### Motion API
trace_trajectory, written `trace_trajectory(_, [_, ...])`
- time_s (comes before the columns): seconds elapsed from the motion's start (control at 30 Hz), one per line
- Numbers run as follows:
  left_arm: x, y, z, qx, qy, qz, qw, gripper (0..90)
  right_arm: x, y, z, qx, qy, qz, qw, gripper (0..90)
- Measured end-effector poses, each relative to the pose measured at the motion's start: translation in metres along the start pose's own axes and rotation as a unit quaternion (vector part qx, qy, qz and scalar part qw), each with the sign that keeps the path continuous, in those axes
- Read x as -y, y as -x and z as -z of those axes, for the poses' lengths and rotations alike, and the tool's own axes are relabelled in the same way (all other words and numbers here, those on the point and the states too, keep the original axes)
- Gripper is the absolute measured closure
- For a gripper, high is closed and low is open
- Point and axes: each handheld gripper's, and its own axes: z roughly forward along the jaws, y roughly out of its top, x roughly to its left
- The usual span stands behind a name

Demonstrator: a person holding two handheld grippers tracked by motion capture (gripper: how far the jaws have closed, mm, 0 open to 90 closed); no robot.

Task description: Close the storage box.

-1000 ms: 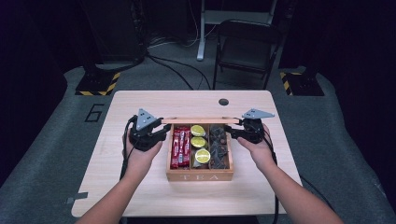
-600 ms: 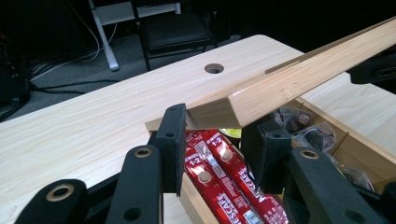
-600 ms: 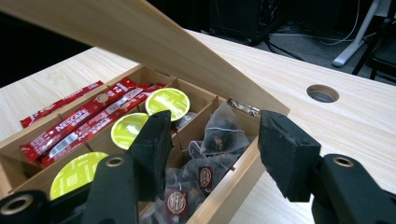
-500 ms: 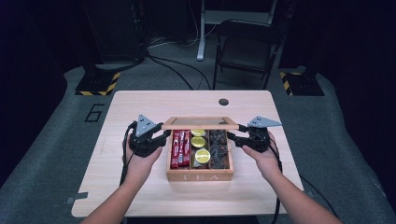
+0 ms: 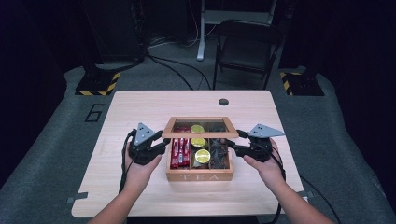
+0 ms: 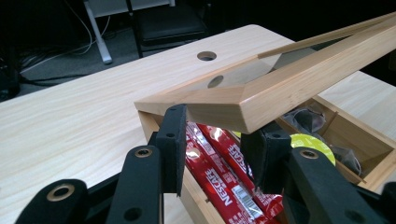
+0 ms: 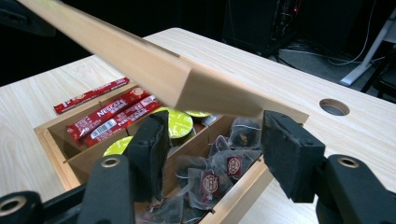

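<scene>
Two grippers, left gripper [image 5: 161, 147] and right gripper [image 5: 232, 148], jaws spread beneath the lid [image 5: 200, 127] of your tea box [image 5: 200, 176], gripping nothing. Lid half down; lower both sides evenly, I'd judge.

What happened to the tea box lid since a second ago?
The lid swung down toward the person, from standing open to partly closed, with both grippers, left and right, under its front corners. The box and everything inside stayed put.
</scene>
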Motion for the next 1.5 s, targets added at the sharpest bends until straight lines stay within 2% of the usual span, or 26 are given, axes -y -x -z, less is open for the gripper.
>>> trace_trajectory(0.13, [0.005, 0.002, 0.001, -0.002, -0.003, -0.010, 0.9999, 61.8, 0.001, -0.002, 0.004, -0.007, 0.006, -0.004, 0.9999, 42.0])
trace_trajectory(0.37, [0.012, 0.004, 0.001, -0.003, 0.003, -0.009, 0.9999, 62.0, 0.005, -0.008, 0.013, -0.017, 0.015, -0.009, 0.9997, 42.2])
trace_trajectory(0.47, [0.014, 0.005, 0.002, 0.000, -0.004, -0.013, 0.9999, 61.9, 0.007, -0.011, 0.017, -0.020, 0.018, -0.007, 0.9996, 42.2])
trace_trajectory(0.7, [0.025, 0.007, 0.001, 0.002, -0.004, -0.008, 1.0000, 61.8, 0.014, -0.015, 0.019, -0.022, 0.015, -0.009, 0.9996, 42.1])
trace_trajectory(1.03, [0.045, 0.011, 0.000, 0.013, -0.024, -0.012, 0.9996, 61.2, 0.035, -0.020, 0.023, -0.027, 0.001, -0.016, 0.9995, 40.7])
trace_trajectory(1.23, [0.056, 0.016, 0.001, 0.015, -0.025, -0.016, 0.9994, 58.7, 0.043, -0.030, 0.029, -0.035, 0.000, 0.007, 0.9994, 39.5])
trace_trajectory(1.5, [0.068, 0.020, 0.001, 0.018, -0.032, -0.025, 0.9990, 58.4, 0.048, -0.040, 0.029, -0.028, 0.000, 0.027, 0.9992, 38.5])
